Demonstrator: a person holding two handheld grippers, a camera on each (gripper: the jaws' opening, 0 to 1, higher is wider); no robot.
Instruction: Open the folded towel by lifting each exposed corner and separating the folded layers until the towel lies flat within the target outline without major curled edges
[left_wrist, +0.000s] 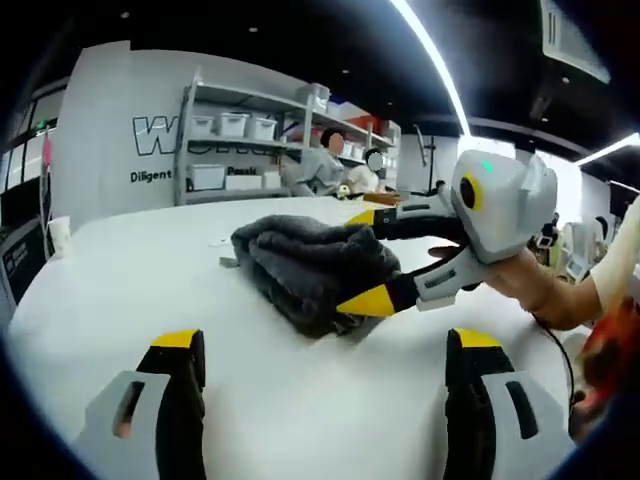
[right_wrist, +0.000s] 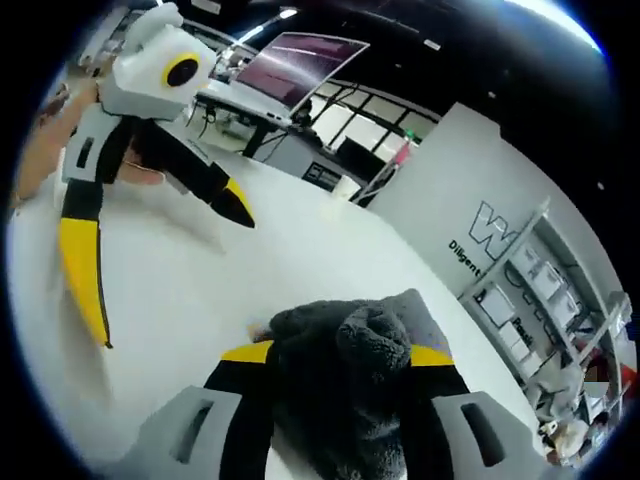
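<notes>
While the dark grey towel (left_wrist: 310, 270) is lying bunched on the white table (left_wrist: 150, 290), the right gripper (left_wrist: 362, 260) is reaching in from the right in the left gripper view, its yellow-tipped jaws spread around the towel's near end. In the right gripper view the towel (right_wrist: 350, 385) is sitting between those jaws, whether pinched I cannot tell. The left gripper (left_wrist: 325, 345) is hovering open, short of the towel. Shelves (left_wrist: 250, 140) are standing behind.

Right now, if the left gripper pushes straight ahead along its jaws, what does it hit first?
Probably the grey towel bunched on the white table, with the right gripper at its far side; depth is uncertain.
</notes>
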